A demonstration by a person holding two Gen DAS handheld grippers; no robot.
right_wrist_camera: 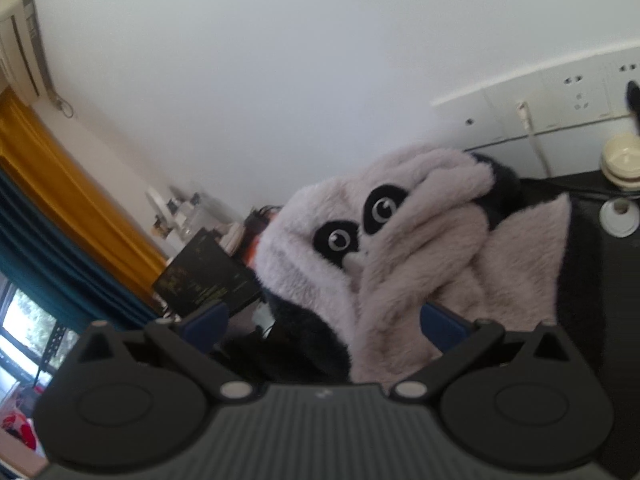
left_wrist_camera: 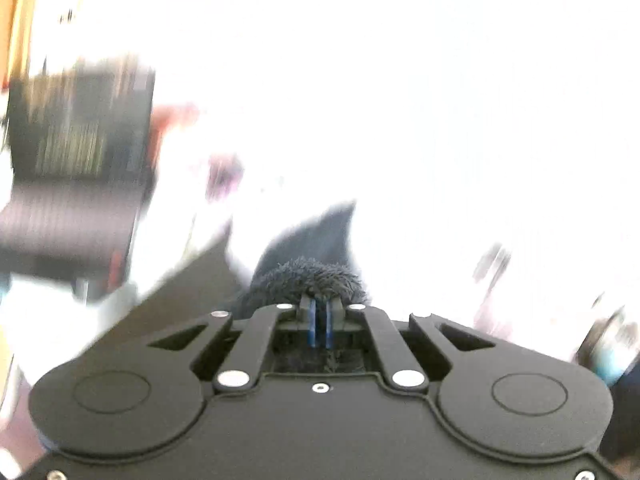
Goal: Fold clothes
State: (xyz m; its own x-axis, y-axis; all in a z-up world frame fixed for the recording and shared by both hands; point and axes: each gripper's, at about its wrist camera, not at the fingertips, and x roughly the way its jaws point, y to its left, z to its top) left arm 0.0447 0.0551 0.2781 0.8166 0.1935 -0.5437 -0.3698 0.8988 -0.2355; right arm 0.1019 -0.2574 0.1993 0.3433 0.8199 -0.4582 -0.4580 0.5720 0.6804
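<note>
The plush panda garment point(right_wrist_camera: 420, 240) lies heaped on a dark table point(right_wrist_camera: 616, 280), piled toward the table's far edge by the wall, its pale pinkish-grey pile thick and shaggy, with black fleece patches, two round embroidered eyes ringed in black, and soft rolled folds bunched over one another. The right gripper point(right_wrist_camera: 324, 324) stands with its jaws wide apart, the blue pads point(right_wrist_camera: 206, 322) on either side of the near part of the heap; the fur lies between them but the pads do not press on it. The left gripper point(left_wrist_camera: 320, 312) is closed tight, its two thin blue pads point(left_wrist_camera: 313, 326) nearly meeting, and a tuft of dark navy fuzzy fleece point(left_wrist_camera: 308, 276) is pinched at the tips, a pointed fold of it rising above; the rest of that view is overexposed and smeared, so where this piece lies on the table cannot be told. A black flat box point(right_wrist_camera: 204, 280) with faint printing stands tilted beyond the heap on the left. At the table's far right corner sit stacked cream bowls point(right_wrist_camera: 622, 160), round and glossy, and a small white round dish point(right_wrist_camera: 619, 214) just in front of them.
</note>
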